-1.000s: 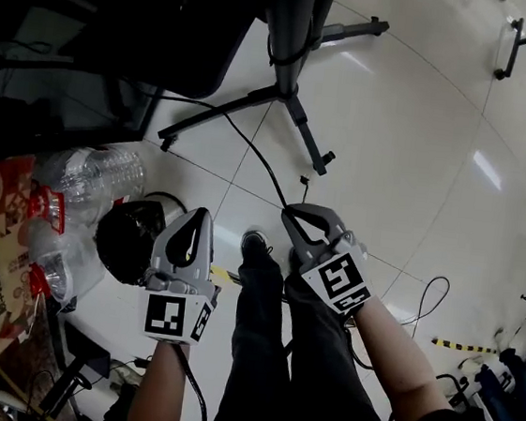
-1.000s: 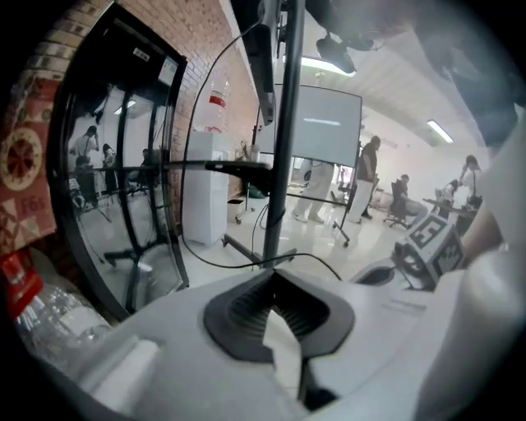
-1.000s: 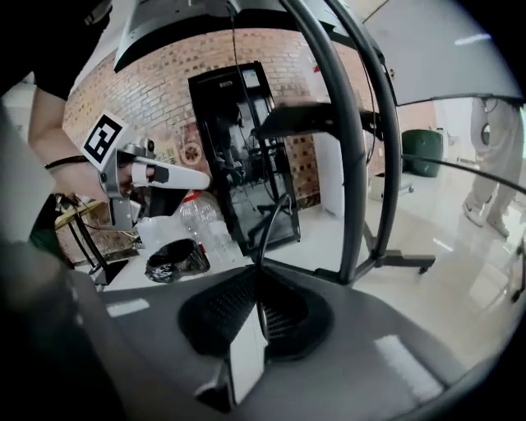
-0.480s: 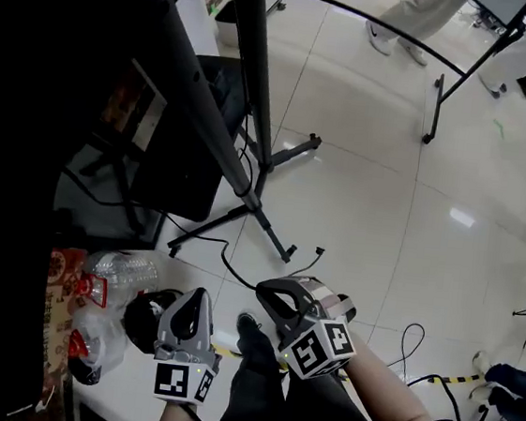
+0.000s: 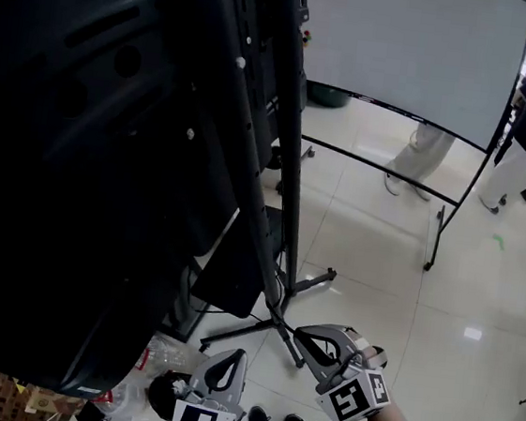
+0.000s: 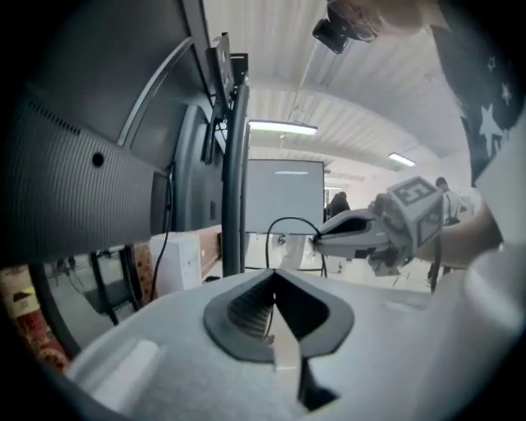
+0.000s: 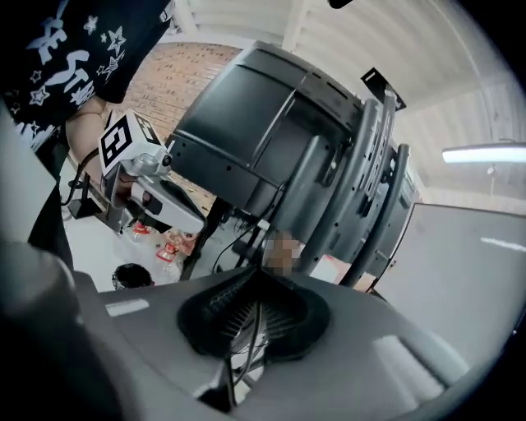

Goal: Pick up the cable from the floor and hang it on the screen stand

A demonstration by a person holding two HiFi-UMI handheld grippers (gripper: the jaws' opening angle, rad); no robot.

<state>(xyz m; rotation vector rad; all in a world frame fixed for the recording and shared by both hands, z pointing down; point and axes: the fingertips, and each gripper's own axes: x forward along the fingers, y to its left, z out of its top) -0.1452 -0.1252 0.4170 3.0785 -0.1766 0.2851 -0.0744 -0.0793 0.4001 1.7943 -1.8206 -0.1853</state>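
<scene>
Black cable is pinched between the jaws of my right gripper, which grasps it low down, just to the right of the screen stand and above the tiled floor. In the left gripper view the cable arcs out of that gripper's tip toward the stand's pole. My left gripper hangs lower, near the stand's feet, with its jaws clenched together. Plastic bottles lie beside the stand's legs.

Place: office–lab hall | glossy tiled floor, standing whiteboard, screen stand — strip lights
</scene>
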